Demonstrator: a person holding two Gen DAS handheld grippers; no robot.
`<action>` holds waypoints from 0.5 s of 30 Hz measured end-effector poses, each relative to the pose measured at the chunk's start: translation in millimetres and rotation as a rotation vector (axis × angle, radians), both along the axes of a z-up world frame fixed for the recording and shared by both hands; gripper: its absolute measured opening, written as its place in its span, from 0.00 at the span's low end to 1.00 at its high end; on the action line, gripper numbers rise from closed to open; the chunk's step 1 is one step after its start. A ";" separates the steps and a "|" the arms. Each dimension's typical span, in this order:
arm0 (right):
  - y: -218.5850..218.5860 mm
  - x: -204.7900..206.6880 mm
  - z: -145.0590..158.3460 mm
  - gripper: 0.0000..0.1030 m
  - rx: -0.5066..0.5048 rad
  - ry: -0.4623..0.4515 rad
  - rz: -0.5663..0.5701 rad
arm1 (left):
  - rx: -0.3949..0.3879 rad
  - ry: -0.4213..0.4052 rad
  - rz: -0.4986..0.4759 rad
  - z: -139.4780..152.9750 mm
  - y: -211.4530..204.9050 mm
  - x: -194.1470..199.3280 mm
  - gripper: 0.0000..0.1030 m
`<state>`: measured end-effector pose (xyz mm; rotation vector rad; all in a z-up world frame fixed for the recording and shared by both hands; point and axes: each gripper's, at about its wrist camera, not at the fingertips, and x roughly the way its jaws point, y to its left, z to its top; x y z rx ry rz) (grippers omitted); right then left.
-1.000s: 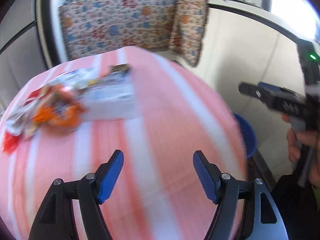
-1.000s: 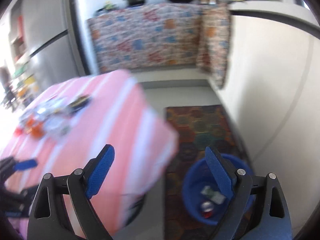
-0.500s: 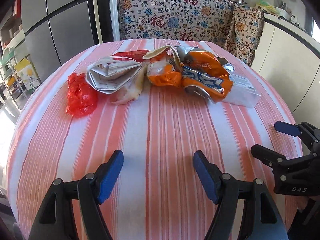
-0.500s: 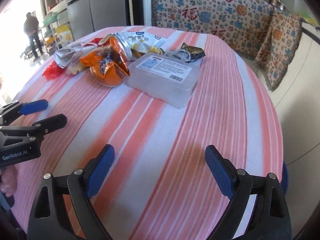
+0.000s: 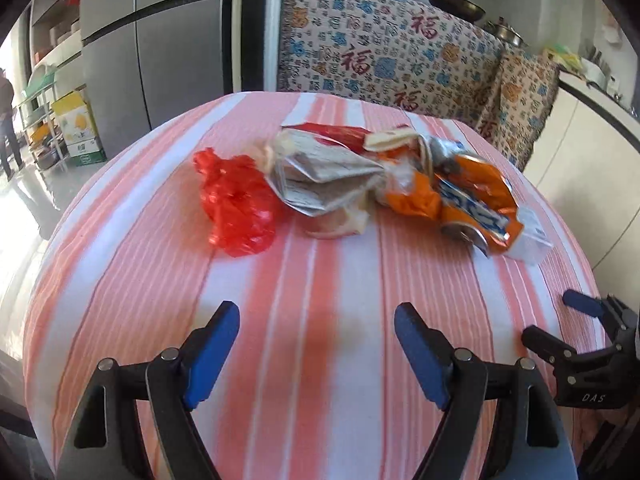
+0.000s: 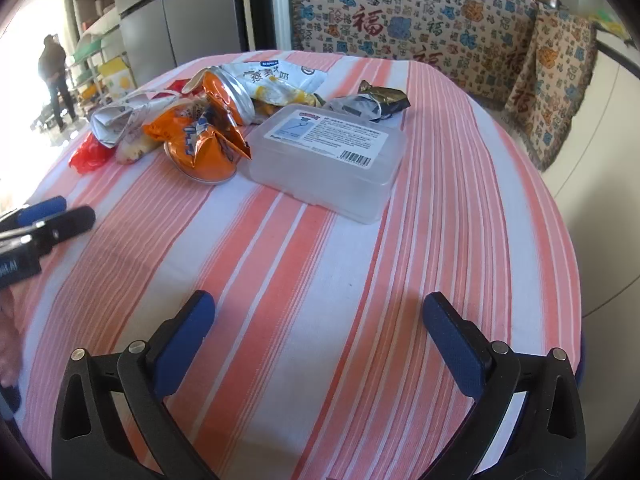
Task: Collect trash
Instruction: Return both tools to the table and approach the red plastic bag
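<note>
Pink-striped surface [image 6: 360,280], trash heaped at the far side. Both grippers' fingers [image 5: 212,356] [image 6: 180,344] empty and opening. Probably light, crackly red bag [image 5: 236,204]: best pinched at a bunched fold.

Table under a pink-and-white striped cloth [image 6: 340,280], trash bunched at the far side: red plastic bag [image 5: 236,204], folded paper [image 5: 320,176], crushed orange can [image 6: 200,140], clear plastic box [image 6: 328,160], white snack packet [image 6: 276,80], dark wrapper [image 6: 380,102].

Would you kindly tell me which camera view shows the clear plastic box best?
The right wrist view: the clear plastic box lies whole and unobstructed there, its label and barcode facing up. In the left wrist view only one corner shows, peeking out behind the crushed orange can.
</note>
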<state>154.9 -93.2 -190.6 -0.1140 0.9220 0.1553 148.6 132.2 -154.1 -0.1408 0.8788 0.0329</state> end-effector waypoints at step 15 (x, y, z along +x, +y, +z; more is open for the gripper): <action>0.1 0.3 -0.5 1.00 0.001 -0.001 -0.002 | 0.039 0.017 -0.083 -1.4 41.1 45.5 0.78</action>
